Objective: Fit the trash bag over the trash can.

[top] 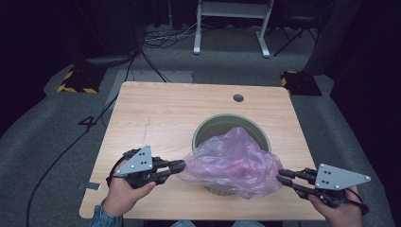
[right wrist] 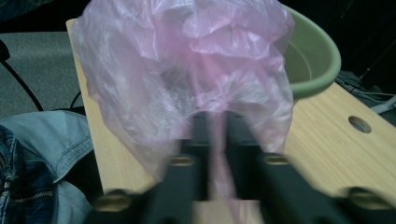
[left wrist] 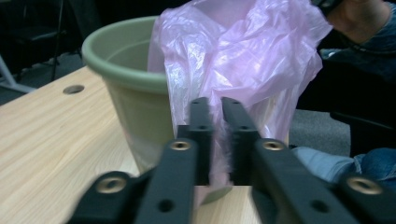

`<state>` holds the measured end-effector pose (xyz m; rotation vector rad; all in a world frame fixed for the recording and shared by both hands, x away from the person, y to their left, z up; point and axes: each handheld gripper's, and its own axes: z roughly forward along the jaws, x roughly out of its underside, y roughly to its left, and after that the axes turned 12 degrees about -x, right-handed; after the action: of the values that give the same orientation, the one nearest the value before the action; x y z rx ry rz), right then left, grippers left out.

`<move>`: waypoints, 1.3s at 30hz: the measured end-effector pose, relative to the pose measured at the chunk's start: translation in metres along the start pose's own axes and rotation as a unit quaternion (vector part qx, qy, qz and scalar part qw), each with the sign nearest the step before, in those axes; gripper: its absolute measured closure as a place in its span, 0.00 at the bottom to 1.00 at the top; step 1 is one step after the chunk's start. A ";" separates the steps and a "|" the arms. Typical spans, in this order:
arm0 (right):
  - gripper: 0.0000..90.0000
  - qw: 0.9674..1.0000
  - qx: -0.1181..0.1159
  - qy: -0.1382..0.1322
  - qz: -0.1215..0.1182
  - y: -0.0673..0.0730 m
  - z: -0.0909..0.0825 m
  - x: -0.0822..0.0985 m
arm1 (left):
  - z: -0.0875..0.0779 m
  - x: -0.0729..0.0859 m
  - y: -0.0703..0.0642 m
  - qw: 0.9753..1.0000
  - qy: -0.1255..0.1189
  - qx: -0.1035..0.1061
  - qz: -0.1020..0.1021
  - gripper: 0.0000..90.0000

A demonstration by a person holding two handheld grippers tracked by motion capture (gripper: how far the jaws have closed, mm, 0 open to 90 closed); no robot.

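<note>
now stretching a pink bag over a green bin

left gripper (top: pixel 182 165) clamped on the bag (top: pixel 231 163) at its left edge; right gripper (top: pixel 280 176) clamped on its right edge. bag draped over the near rim of the bin (top: pixel 227 122), standing near the middle of the table (top: pixel 156 113). likely trouble: thin film tearing or slipping free under an uneven pull, or tipping the light bin.

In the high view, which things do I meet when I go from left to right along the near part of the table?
left gripper → pink plastic bag, draped over the near side of the green pot → right gripper. Each gripper is shut on an edge of the bag.
</note>
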<state>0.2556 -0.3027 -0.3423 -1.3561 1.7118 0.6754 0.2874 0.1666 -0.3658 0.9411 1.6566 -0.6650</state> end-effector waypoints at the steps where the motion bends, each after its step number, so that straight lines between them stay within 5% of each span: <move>1: 1.00 1.000 0.002 -0.005 -0.003 -0.001 0.000 -0.003 | 0.000 -0.003 0.001 1.000 -0.004 0.000 0.000 0.99; 8: 1.00 0.998 0.016 -0.052 0.013 -0.020 -0.008 -0.019 | 0.003 -0.019 0.015 0.999 -0.022 -0.017 -0.016 1.00; 12: 0.62 0.998 0.018 -0.046 0.032 -0.020 -0.012 -0.023 | 0.003 -0.024 0.019 0.999 -0.021 -0.029 -0.014 1.00; 15: 0.44 0.998 0.031 -0.049 0.008 -0.015 -0.017 -0.022 | 0.003 -0.027 0.020 0.999 -0.022 -0.038 -0.015 1.00; 20: 0.33 0.998 0.013 -0.045 -0.037 0.002 -0.022 -0.025 | 0.004 -0.032 0.022 0.998 -0.028 -0.053 -0.022 1.00; 23: 0.37 0.999 0.010 -0.022 -0.048 0.005 -0.013 -0.025 | 0.005 -0.033 0.022 0.998 -0.029 -0.055 -0.026 1.00; 26: 0.70 0.998 0.017 -0.004 -0.060 0.003 -0.003 -0.026 | 0.007 -0.033 0.024 0.998 -0.024 -0.057 -0.028 1.00; 31: 1.00 0.998 0.020 -0.041 -0.037 -0.022 0.000 -0.032 | 0.013 -0.030 0.035 0.997 -0.018 -0.063 -0.040 1.00; 39: 1.00 0.996 0.032 -0.079 0.029 -0.078 0.005 -0.036 | 0.032 -0.016 0.057 0.995 -0.015 -0.072 -0.071 1.00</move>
<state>0.3345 -0.3014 -0.3080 -1.1804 1.6376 0.7347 0.3541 0.1671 -0.3575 0.7123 1.7324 -0.6418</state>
